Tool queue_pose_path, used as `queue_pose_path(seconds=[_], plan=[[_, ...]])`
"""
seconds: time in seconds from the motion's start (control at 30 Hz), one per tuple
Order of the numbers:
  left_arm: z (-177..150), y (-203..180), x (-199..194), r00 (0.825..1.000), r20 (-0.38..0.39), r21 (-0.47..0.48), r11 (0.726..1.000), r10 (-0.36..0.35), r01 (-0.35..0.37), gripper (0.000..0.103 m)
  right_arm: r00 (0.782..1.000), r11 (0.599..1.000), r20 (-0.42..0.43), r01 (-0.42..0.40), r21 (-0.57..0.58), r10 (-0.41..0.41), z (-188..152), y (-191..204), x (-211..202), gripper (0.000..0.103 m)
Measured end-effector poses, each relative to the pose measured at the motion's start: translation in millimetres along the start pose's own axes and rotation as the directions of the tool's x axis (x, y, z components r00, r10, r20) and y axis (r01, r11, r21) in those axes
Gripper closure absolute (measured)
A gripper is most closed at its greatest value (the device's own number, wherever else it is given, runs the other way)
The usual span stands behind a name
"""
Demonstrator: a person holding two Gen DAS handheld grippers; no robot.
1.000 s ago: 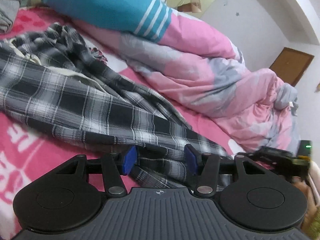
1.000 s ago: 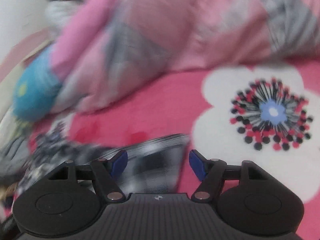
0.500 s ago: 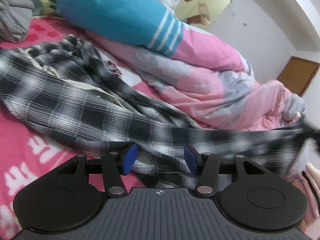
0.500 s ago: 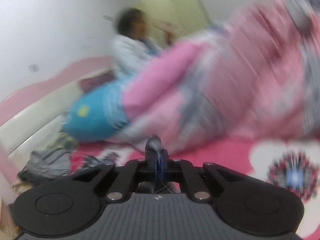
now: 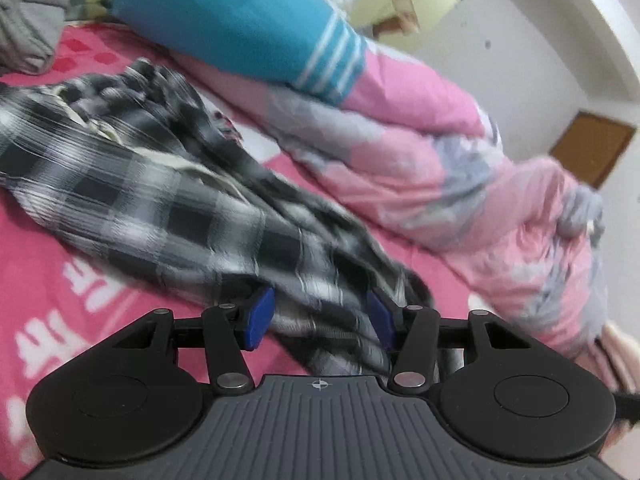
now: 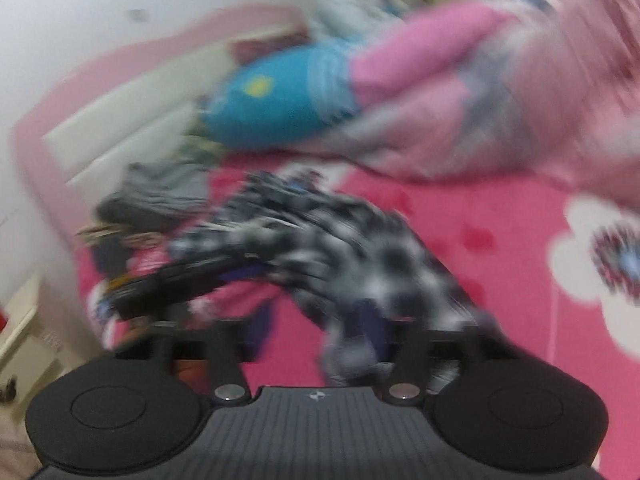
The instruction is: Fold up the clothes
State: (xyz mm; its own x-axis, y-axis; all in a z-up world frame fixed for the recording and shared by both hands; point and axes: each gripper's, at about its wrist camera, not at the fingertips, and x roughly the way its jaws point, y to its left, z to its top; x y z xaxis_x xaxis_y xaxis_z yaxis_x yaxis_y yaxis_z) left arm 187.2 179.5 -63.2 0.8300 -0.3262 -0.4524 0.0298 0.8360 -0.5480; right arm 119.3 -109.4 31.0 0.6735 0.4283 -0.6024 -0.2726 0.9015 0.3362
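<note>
Plaid shirt (image 5: pixel 160 200) not yet folded: sprawled in a crumpled band across the pink sheet (image 5: pixel 80 300), running from far left toward the near right, presumably laid out loose so that an edge can be found and pulled flat. Left tongs (image 5: pixel 320 318) poised low over the near end of that band, blue pads apart, cloth lying between them but with bare sheet showing beside the left pad, so released rather than pinching; probably waiting to pin or take this end. Right tongs (image 6: pixel 316 332) heavily blurred, jaws apart after just having been opening, the shirt's near edge bunched between them against the right finger, nothing clamped as far as the blur allows. Seen from there, bulk of the shirt just beyond the fingers, spreading far and left. Beyond it, well apart, rumpled pink quilt (image 5: pixel 440 160) and blue pillow (image 5: pixel 240 20) along the far side; grey clothes (image 5: pixel 28 20) heaped at far left.
</note>
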Motion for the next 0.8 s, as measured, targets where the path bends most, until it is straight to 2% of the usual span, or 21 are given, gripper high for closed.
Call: queue_pose_path(seconds=[0.13,0.2,0.37,0.43,0.47,0.5,0.53,0.57,0.67,0.8], plan=[[-8.2,-8.8,11.0,0.997,-0.045,0.055,0.997,0.059,-0.057,0.051,0.997,0.994,-0.037,0.075,0.076,-0.072,14.7,-25.8,30.4,0.04],[-9.2,-8.4,15.1,0.994,-0.064,0.058,0.995,0.084,-0.081,0.051,0.995,0.992,-0.057,0.087,0.091,-0.082,19.6,-37.3,55.4,0.033],[-7.8,-5.2,18.5,0.992,-0.072,0.044,0.994,0.1,-0.097,0.051,0.988,0.989,-0.076,0.139,0.049,-0.135,32.4,-49.5,115.5,0.033],[-7.3,-5.2,20.1,0.992,-0.071,0.047,0.994,0.106,-0.103,0.051,0.99,0.989,-0.078,0.126,0.075,-0.121,36.0,-59.4,134.2,0.035],[-7.3,-5.7,21.3,0.992,-0.07,0.052,0.993,0.109,-0.106,0.051,0.991,0.989,-0.08,0.118,0.091,-0.111,37.9,-64.9,143.6,0.044],[-7.3,-6.2,22.4,0.991,-0.07,0.056,0.992,0.113,-0.109,0.051,0.994,0.988,-0.082,0.088,0.129,-0.078,38.7,-72.5,151.6,0.07],[-7.3,-6.8,23.3,0.991,-0.069,0.061,0.992,0.116,-0.112,0.051,0.996,0.982,-0.056,0.075,0.173,-0.066,38.1,-79.2,152.5,0.085],[-7.1,-7.3,24.0,0.99,-0.071,0.067,0.991,0.119,-0.114,0.051,0.997,0.974,-0.019,0.073,0.216,-0.07,37.2,-85.1,150.5,0.093],[-7.1,-8.4,25.5,0.989,-0.074,0.08,0.989,0.127,-0.121,0.051,0.992,0.959,0.101,0.047,0.28,-0.078,31.8,-96.1,129.4,0.097],[-8.1,-9.5,26.0,0.988,-0.071,0.089,0.987,0.137,-0.13,0.051,0.975,0.93,0.195,0.03,0.366,-0.109,22.3,-109.5,93.1,0.101]])
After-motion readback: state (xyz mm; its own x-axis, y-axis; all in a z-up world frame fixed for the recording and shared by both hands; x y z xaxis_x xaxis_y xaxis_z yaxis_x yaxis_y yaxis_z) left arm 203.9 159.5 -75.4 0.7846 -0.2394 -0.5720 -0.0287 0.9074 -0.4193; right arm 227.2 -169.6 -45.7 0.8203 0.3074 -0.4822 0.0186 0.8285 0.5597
